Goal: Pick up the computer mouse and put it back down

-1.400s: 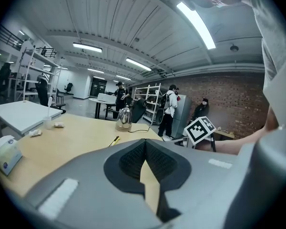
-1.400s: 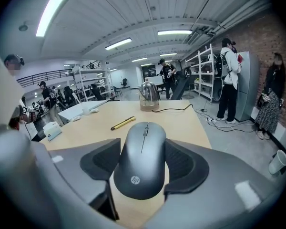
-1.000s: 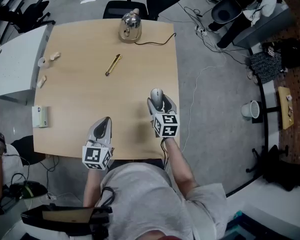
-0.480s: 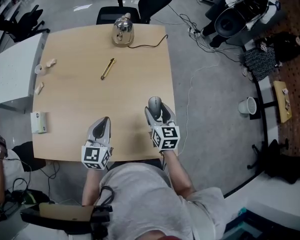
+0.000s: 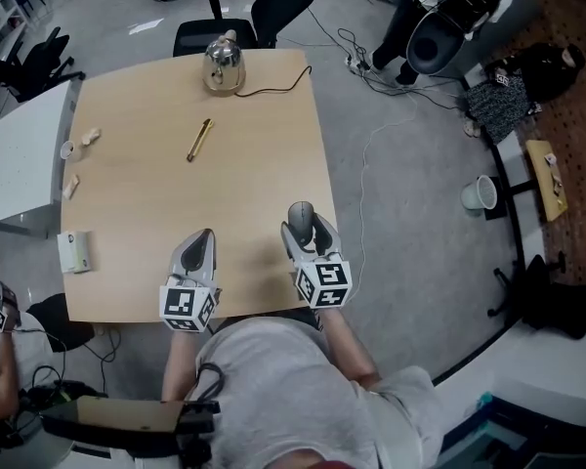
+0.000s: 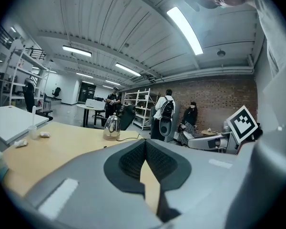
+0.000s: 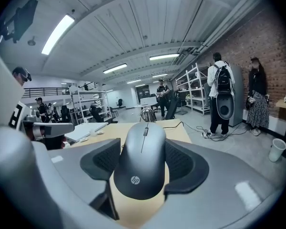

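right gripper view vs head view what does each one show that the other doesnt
Only the right gripper view: the hp logo on the computer mouse and a person with a backpack by a brick wall. Only the head view: the brass stick and a small box at the table's left edge. Both: the right claw clamped on the mouse, the kettle, the table.

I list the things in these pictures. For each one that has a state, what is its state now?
computer mouse: held in the right gripper.
right gripper: shut on the computer mouse.
left gripper: shut, nothing in it.
kettle: upright on the table, cord attached.
brass rod: lying flat on the table.
white cup: upright on the floor.
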